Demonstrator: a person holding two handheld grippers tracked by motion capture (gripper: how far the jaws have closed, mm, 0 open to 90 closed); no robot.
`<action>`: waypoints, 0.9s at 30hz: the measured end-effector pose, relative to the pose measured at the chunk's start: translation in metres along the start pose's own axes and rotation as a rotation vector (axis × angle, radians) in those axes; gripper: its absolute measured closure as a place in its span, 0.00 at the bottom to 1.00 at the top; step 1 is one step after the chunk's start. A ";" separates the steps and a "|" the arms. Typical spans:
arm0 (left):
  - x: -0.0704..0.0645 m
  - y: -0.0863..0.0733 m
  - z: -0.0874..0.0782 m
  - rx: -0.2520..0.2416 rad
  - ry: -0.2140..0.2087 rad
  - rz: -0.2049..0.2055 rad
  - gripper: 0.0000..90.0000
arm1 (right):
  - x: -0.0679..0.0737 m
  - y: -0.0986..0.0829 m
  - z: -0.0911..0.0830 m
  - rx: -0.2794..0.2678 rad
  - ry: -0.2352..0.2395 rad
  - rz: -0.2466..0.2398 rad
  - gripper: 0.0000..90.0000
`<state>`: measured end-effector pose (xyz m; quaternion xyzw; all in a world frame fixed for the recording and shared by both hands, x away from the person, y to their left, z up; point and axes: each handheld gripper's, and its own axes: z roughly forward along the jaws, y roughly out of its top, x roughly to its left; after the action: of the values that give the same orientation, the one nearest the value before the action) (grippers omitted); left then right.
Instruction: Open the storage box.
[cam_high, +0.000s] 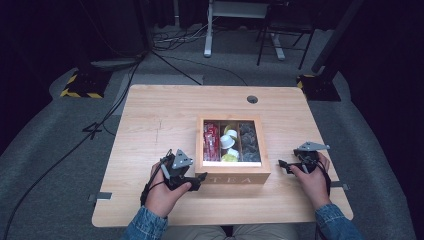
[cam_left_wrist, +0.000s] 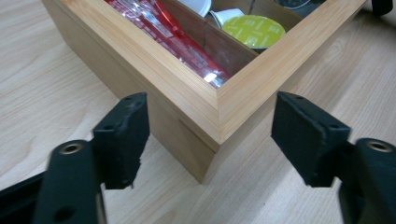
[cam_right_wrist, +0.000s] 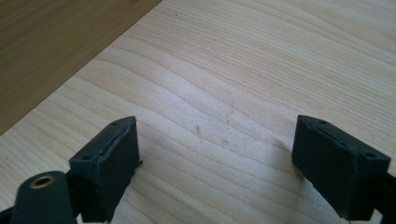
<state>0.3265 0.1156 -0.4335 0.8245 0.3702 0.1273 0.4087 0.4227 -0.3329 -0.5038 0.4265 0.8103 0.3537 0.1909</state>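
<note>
Tea box (cam_high: 233, 172) corner between left hand-held gripper (cam_left_wrist: 210, 140) jaws (open).

In the left claw (cam_left_wrist: 210, 140) view the picture's top edge cuts off the wooden box (cam_left_wrist: 219, 105) ahead of the jaws, so its far side and rightmost compartment stay out of sight. The red packets (cam_left_wrist: 173, 37) beyond the claw are cropped, their print too blurred to read. The yellow-lidded capsule (cam_left_wrist: 254, 30) partly covers a white one behind it. In the right claw (cam_right_wrist: 215, 154) view, the box wall (cam_right_wrist: 56, 42) to the upper left is only a cropped slab. From the high view, the dark contents (cam_high: 248, 142) of the compartment nearest the right claw are too small to identify.
</note>
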 end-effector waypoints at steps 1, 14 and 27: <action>-0.001 -0.002 0.004 0.000 -0.003 -0.001 0.40 | 0.000 0.000 0.000 0.000 0.000 0.000 0.16; -0.004 -0.008 0.008 0.067 0.026 0.060 0.51 | 0.000 0.000 0.000 0.000 0.000 0.000 0.16; -0.003 -0.005 0.006 0.070 0.026 0.069 0.59 | 0.002 -0.001 -0.003 -0.014 0.031 0.008 0.25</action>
<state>0.3248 0.1122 -0.4408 0.8488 0.3509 0.1390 0.3702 0.4188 -0.3333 -0.5025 0.4230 0.8089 0.3666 0.1798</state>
